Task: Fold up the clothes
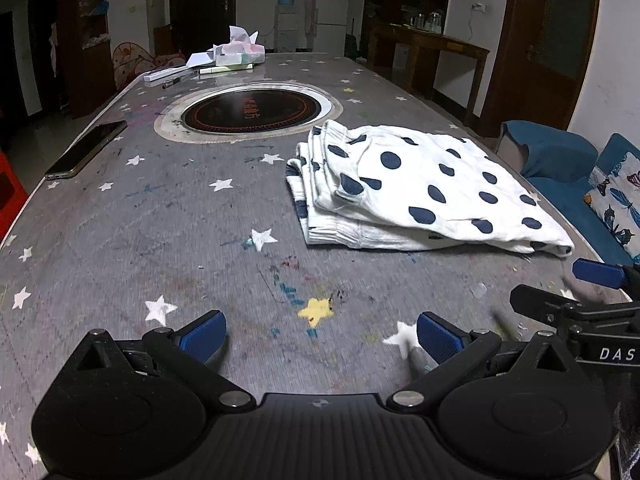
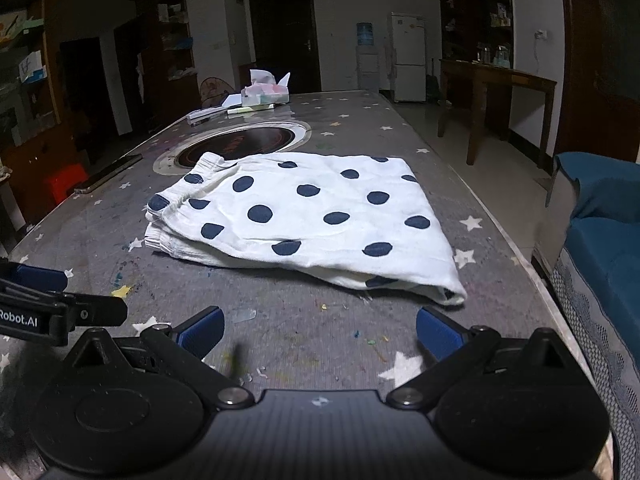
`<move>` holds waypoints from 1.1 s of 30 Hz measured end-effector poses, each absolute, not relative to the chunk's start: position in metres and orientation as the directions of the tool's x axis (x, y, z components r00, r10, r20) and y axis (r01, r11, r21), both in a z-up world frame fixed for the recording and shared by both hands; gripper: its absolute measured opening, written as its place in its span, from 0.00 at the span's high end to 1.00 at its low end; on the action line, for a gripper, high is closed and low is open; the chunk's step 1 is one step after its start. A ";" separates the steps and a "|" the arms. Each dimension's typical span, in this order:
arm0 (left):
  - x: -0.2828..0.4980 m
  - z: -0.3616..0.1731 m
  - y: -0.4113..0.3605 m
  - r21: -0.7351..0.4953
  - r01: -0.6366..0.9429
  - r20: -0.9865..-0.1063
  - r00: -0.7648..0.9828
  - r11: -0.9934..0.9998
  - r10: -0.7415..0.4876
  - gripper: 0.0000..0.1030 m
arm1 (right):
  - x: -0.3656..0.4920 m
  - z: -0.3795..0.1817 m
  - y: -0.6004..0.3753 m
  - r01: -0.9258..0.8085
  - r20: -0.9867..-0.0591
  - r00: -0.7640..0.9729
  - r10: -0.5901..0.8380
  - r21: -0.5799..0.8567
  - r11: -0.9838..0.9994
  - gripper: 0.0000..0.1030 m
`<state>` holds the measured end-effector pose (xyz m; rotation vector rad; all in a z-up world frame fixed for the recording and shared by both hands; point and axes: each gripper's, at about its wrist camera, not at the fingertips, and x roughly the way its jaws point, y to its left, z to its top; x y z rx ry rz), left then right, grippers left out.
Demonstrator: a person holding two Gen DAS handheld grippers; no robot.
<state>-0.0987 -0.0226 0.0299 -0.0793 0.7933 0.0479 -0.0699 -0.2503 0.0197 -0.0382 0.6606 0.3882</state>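
A white garment with dark blue dots (image 1: 424,188) lies folded in a flat stack on the grey star-patterned table (image 1: 160,220); it also shows in the right wrist view (image 2: 312,220). My left gripper (image 1: 320,338) is open and empty above the table, near and left of the garment. My right gripper (image 2: 320,334) is open and empty, just short of the garment's near edge. The right gripper's fingers (image 1: 596,274) show at the right edge of the left wrist view. The left gripper's fingers (image 2: 40,278) show at the left edge of the right wrist view.
A round black cooktop (image 1: 252,112) is set in the table behind the garment. A phone (image 1: 86,150) lies near the left edge. A tissue box (image 1: 240,52), papers and pens sit at the far end. A blue sofa (image 2: 600,240) stands right of the table.
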 end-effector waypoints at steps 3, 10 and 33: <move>-0.102 0.030 -0.025 -0.053 -0.067 -0.712 0.702 0.996 0.009 0.00 | -0.073 0.019 -0.252 -0.355 -0.604 0.723 0.335 0.091 0.930 0.00; -0.111 0.027 -0.033 -0.047 -0.050 -0.709 0.705 0.998 0.001 0.00 | -0.081 0.018 -0.254 -0.348 -0.603 0.724 0.335 0.100 0.932 0.00; -0.118 0.025 -0.040 -0.031 -0.038 -0.700 0.714 0.999 0.006 0.00 | -0.086 0.016 -0.252 -0.336 -0.606 0.720 0.338 0.122 0.934 0.00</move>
